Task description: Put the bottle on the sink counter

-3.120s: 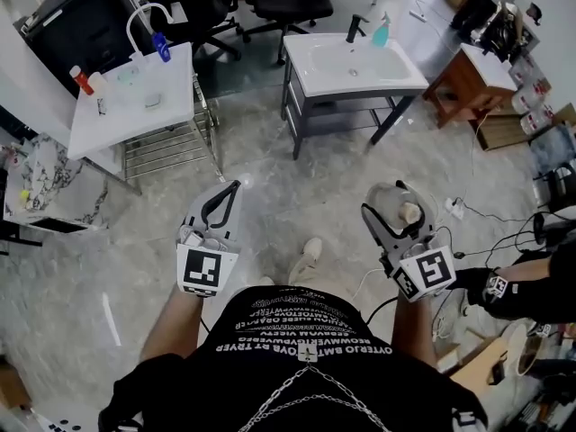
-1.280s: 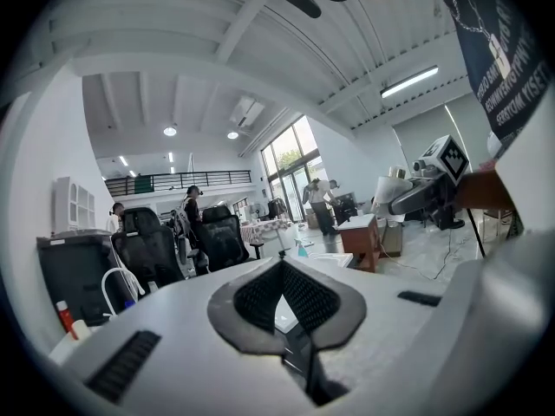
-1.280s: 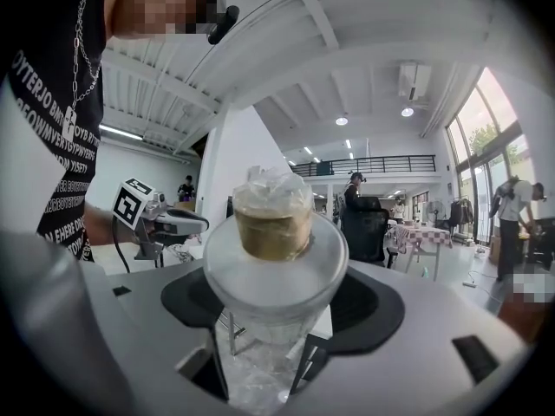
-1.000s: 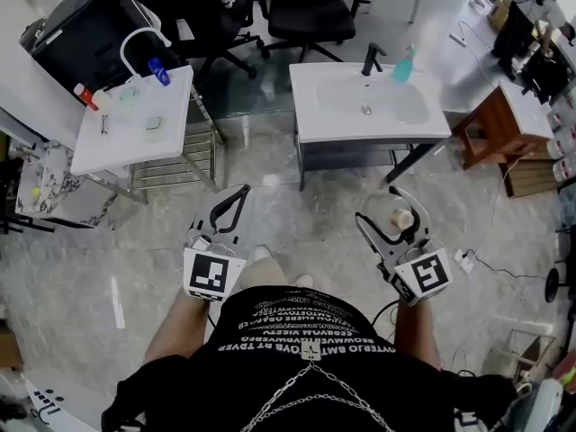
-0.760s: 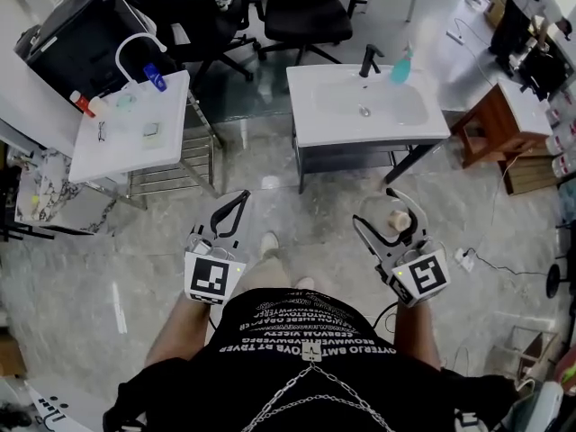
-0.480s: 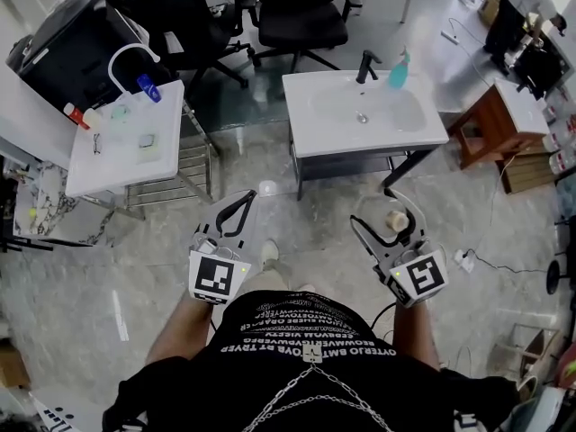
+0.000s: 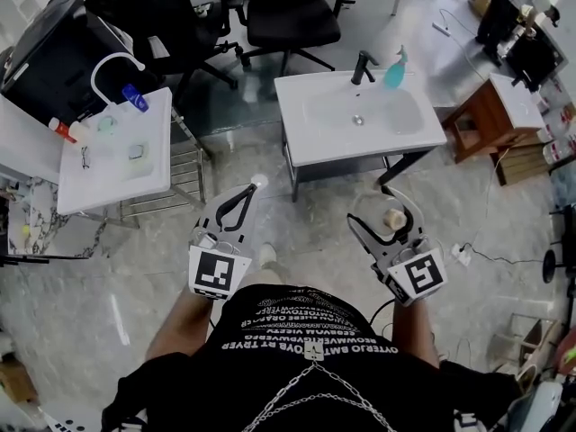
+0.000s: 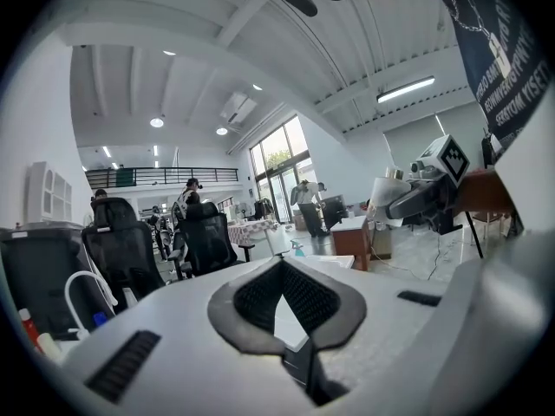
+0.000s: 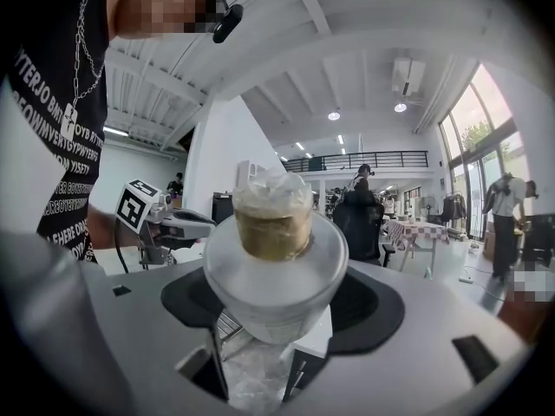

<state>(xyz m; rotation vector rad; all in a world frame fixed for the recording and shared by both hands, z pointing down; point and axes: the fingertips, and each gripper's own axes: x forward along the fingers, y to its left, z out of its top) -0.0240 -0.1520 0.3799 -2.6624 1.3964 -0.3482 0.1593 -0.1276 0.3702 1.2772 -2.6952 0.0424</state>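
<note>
The right tool pinches the clear bottle over the floor, well short of the sink worktop's near edge. The left tool is pressed together, holding nothing.

Open-plan office, probably doubling as a test lab: office chairs, 2 freestanding sinks, wooden desk, mezzanine railing.

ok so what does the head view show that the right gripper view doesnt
Head view only: the sink basin from above, its black faucet and a teal bottle beside it. Right gripper view only: ceiling lights, a balcony railing, and the jaws closed round the clear bottle seen close up. Both: that bottle held in the right gripper, plus the left gripper.
</note>
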